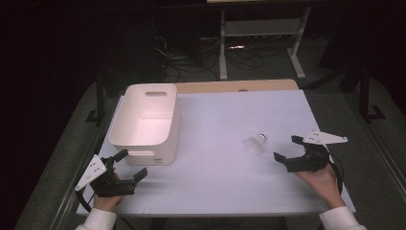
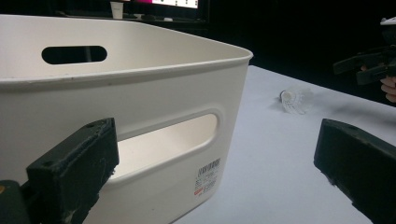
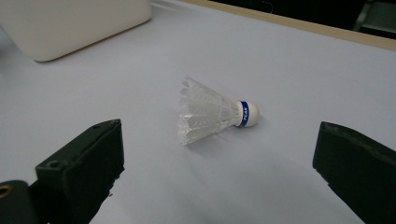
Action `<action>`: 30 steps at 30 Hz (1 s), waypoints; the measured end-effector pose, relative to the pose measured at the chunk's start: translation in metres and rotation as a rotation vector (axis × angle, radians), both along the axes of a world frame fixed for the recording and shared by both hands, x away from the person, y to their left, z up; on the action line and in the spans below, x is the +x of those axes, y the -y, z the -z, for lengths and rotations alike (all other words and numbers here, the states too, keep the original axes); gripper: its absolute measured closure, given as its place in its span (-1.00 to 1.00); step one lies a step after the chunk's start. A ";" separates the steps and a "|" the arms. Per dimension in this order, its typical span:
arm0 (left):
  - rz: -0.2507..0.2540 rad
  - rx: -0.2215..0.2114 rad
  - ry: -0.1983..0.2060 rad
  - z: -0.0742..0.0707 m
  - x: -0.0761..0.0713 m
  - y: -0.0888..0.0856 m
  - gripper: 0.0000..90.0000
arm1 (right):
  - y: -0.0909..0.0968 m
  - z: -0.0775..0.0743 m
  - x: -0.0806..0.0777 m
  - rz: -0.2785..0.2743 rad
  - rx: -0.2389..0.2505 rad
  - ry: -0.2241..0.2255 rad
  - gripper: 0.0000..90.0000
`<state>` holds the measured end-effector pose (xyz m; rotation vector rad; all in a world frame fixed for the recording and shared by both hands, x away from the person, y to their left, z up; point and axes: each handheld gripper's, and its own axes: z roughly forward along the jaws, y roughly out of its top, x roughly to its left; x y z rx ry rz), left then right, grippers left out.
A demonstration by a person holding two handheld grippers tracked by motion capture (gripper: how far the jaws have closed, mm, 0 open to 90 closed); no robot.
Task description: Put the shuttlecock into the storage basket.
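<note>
We hold both grippers wide open and empty: our right gripper near the shuttlecock, our left gripper by the white bin.

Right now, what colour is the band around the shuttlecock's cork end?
Blue, with small white lettering, on the shuttlecock; the right gripper view shows it best.

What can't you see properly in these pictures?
- Label on the white bin: print too small and blurred, left gripper view.
- Bin's floor: hidden by its near wall, left gripper view.
- Bin: cut off by the top edge, right gripper view.
- Shuttlecock: too small for its band's lettering, high view.
</note>
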<state>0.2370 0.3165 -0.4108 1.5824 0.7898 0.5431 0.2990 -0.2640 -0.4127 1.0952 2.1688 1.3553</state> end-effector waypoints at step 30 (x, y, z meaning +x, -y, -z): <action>0.004 -0.001 -0.005 0.000 0.000 0.000 -1.00 | -0.015 -0.011 0.031 -0.066 -0.077 -0.087 -0.96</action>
